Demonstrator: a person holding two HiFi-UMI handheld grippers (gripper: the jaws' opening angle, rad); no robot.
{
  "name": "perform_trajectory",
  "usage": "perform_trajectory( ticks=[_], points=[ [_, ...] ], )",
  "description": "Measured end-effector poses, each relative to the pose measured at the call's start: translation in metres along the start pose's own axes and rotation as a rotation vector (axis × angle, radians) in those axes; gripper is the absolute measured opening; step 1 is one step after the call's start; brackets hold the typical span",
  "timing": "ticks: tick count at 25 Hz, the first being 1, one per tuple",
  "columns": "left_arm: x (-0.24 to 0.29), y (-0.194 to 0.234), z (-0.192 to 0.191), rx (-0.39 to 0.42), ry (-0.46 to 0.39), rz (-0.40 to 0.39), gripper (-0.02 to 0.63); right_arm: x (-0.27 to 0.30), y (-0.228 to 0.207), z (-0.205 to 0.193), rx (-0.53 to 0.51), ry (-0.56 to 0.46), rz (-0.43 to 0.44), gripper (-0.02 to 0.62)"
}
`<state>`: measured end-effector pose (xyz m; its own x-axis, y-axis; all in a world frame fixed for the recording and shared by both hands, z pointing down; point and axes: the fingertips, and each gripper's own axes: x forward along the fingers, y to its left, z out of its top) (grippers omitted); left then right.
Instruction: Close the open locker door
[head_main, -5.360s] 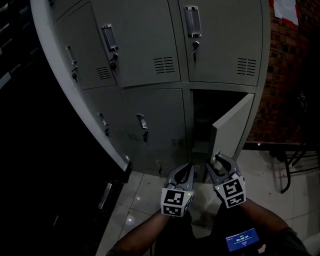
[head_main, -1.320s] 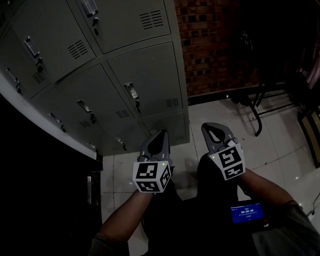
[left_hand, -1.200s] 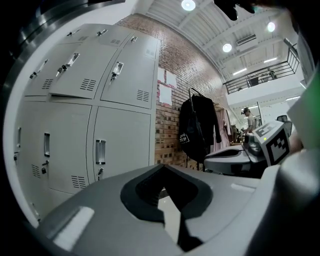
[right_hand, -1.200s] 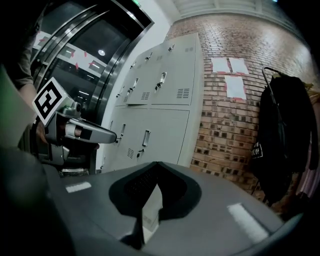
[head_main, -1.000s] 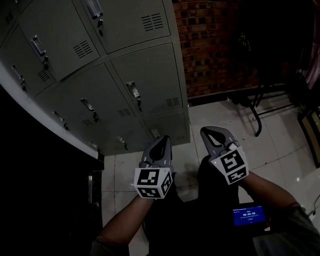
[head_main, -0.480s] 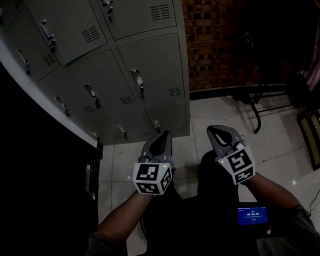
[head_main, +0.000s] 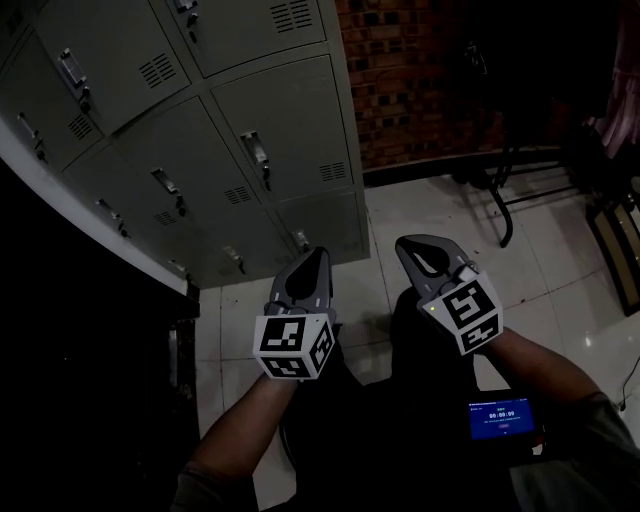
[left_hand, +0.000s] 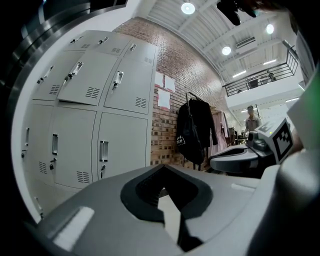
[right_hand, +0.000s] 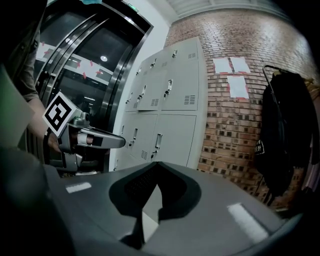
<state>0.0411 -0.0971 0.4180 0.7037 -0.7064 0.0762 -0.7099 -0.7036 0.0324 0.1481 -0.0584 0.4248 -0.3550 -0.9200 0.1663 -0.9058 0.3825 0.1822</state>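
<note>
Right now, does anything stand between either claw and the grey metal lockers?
Nothing visible does. Only bare white floor tile lies between the left claw, the right claw and the grey metal lockers. Both claws are shut and empty.

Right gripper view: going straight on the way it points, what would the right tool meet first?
Most likely the grey metal locker bank, at a closed lower door near its right edge; the red brick wall lies just beside that line. Nothing nearer shows ahead of the shut right tool.
</note>
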Motion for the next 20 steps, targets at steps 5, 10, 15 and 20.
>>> perform_trajectory(
  ticks=[5,10,15,20],
  points=[
    [0.0007,0.0021,-0.0028,-0.001,0.006,0.002,0.002,0.0004,0.0005,-0.0036,0.004,0.003,-0.001,0.006],
    [0.0003,0.0058,-0.0036,-0.004,0.007,0.008,0.002,0.0014,-0.0005,-0.0032,0.001,0.002,-0.005,0.006],
    [0.0011,0.0061,-0.0052,-0.005,0.009,0.007,0.002,0.0022,-0.0022,-0.0042,0.001,0.003,-0.009,0.006],
    [0.0016,0.0096,-0.0047,0.0,0.008,0.011,0.002,0.0058,-0.003,-0.0039,0.001,-0.005,-0.012,0.006]
  ],
)
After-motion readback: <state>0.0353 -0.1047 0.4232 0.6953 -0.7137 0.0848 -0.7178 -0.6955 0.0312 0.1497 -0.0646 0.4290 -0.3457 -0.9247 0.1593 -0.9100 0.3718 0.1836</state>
